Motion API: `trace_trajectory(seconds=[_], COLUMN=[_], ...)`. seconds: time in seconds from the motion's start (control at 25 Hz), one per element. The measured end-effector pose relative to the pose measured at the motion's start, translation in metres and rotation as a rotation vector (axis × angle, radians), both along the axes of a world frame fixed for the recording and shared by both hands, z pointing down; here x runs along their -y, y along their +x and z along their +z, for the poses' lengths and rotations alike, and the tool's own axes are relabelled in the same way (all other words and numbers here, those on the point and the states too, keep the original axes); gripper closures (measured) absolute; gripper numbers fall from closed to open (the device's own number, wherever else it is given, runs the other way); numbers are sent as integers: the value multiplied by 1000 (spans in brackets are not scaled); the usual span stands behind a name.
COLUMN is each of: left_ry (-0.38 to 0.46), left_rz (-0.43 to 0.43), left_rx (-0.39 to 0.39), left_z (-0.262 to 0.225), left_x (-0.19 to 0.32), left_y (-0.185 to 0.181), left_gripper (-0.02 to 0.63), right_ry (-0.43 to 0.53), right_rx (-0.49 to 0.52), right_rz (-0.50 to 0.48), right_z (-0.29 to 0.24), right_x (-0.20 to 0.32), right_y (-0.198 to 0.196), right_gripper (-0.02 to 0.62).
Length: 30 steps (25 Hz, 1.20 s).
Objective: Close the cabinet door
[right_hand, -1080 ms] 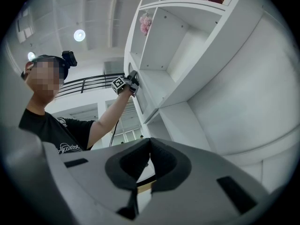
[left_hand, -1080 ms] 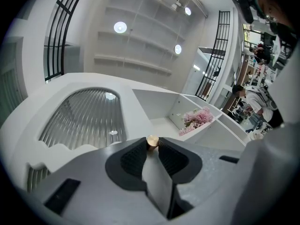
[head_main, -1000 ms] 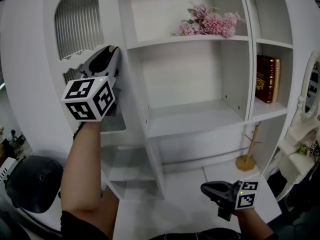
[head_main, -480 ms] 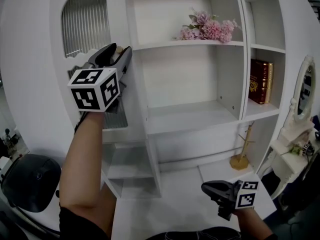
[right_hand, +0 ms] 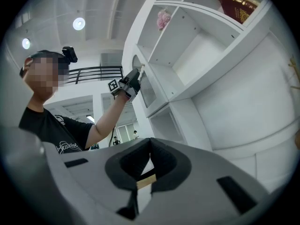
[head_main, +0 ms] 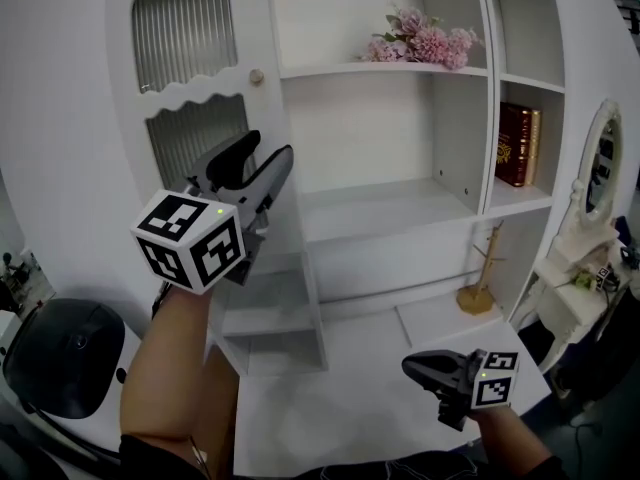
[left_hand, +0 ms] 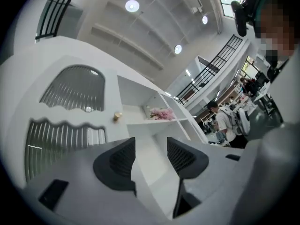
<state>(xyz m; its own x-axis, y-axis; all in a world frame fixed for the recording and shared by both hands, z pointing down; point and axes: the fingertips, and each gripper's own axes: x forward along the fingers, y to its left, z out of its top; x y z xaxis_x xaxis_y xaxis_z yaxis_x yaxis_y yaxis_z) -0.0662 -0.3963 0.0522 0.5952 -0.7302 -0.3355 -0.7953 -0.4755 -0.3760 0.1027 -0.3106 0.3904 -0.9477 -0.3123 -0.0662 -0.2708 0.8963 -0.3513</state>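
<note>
The white cabinet door (head_main: 195, 98) with ribbed glass panes stands at the left of the shelf unit. Its small brass knob (head_main: 257, 76) sits at its right edge, which seems to lie flush against the frame. My left gripper (head_main: 262, 153) hangs below and in front of the knob, clear of it. Its jaws have just been opening and stand open with nothing between them. The left gripper view shows the door (left_hand: 70, 102) and knob (left_hand: 117, 116) beyond the left gripper (left_hand: 151, 156). My right gripper (head_main: 408, 370) is low at the right, shut and empty, as the right gripper (right_hand: 149, 158) also shows in its own view.
Open shelves hold pink flowers (head_main: 420, 43) and a red book (head_main: 512, 145). A wooden stand (head_main: 480, 288) rests on the low white platform (head_main: 340, 388). A mirrored dressing table (head_main: 598, 168) stands at the right, a black chair (head_main: 60, 353) at the lower left.
My left gripper has let go of the knob, opened its jaws and dropped down and away from the door. The right gripper has hardly shifted.
</note>
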Motion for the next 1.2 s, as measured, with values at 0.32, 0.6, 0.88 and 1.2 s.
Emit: trace_trajectory(seconds=[0.32, 0.6, 0.88, 1.2], left_ry=[-340, -555, -643, -669], left_rz=[201, 319, 370, 334], left_rx=[-40, -117, -182, -219], left_z=[166, 280, 335, 360], left_x=[-81, -181, -255, -289], left_y=[5, 15, 15, 22], left_gripper=[407, 411, 489, 601], right_ry=[35, 46, 42, 11], right_rx=[-12, -48, -47, -20], right_rz=[2, -17, -27, -13], right_z=[-13, -6, 15, 30], right_x=[-46, -102, -156, -190], right_y=[-33, -62, -82, -87], right_gripper=[595, 594, 595, 594])
